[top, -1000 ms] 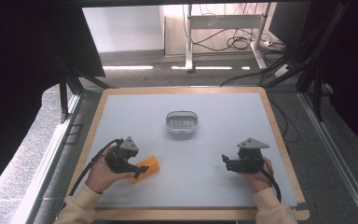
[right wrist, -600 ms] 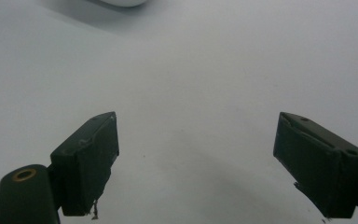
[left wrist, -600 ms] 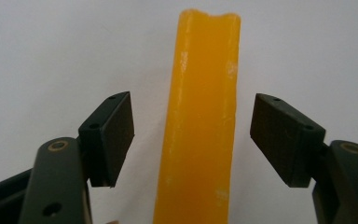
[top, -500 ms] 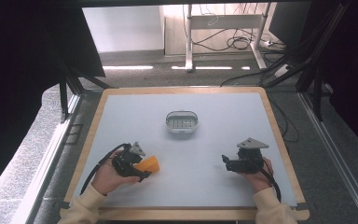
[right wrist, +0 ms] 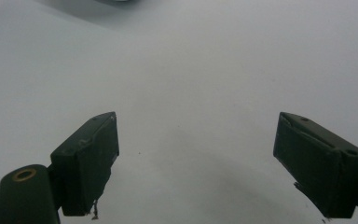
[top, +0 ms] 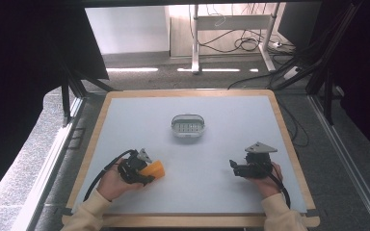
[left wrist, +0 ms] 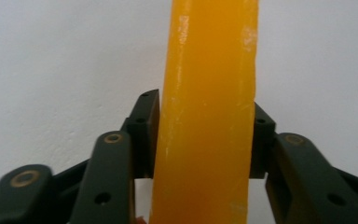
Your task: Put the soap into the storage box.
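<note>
The left gripper (left wrist: 205, 140) has just been closing and now clamps the orange soap bar (left wrist: 209, 112) on its thin edges. Judging by that narrow grip, the bar could twist or slip out on lifting. The right gripper (right wrist: 209, 158) rests spread wide over the worktop (top: 221, 159).

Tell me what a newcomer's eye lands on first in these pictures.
First, the bright orange block at the near left of the white table, clamped edge-on in the left gripper, whose jaws have just closed onto its two faces. Next, the small grey oval dish alone at the table's middle. The right gripper rests at the near right, jaws wide open with nothing between them.
</note>
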Motion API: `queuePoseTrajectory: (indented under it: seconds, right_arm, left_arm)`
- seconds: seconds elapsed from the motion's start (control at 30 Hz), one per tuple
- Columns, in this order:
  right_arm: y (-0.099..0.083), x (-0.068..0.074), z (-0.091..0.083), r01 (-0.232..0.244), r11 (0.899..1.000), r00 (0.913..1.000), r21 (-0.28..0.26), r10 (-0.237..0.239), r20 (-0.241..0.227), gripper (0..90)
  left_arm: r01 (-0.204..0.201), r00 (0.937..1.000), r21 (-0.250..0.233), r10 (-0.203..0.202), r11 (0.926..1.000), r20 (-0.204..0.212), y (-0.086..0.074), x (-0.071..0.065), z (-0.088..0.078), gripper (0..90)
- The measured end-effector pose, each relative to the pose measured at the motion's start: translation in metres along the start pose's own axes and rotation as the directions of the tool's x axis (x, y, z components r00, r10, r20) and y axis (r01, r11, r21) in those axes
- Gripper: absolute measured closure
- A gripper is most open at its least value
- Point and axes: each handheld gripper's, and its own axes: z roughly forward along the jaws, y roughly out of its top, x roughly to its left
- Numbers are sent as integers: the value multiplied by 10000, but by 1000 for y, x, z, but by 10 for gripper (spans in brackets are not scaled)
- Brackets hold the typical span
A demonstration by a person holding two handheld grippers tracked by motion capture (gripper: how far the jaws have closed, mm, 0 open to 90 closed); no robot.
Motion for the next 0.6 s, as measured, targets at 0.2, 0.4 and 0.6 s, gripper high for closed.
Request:
queuePoseTrajectory:
  seconds: [0.2, 0.4, 0.6]
  right_arm:
    - [0, 0, 1, -55, 10000, 10000, 71, 54, 77, 143]
    - [0, 0, 0, -38, 10000, 9999, 36, 37, 127, 143]
    - [0, -1, -1, -19, 10000, 9999, -5, 19, 162, 143]
  left_arm:
    - [-175, 9998, 37, 175, 9998, 31, 0, 0, 0, 615]
    - [-249, 9997, -57, 249, 9997, 36, 0, 0, -1, 616]
    - [-220, 9997, -317, 222, 9993, 60, 0, 1, -8, 617]
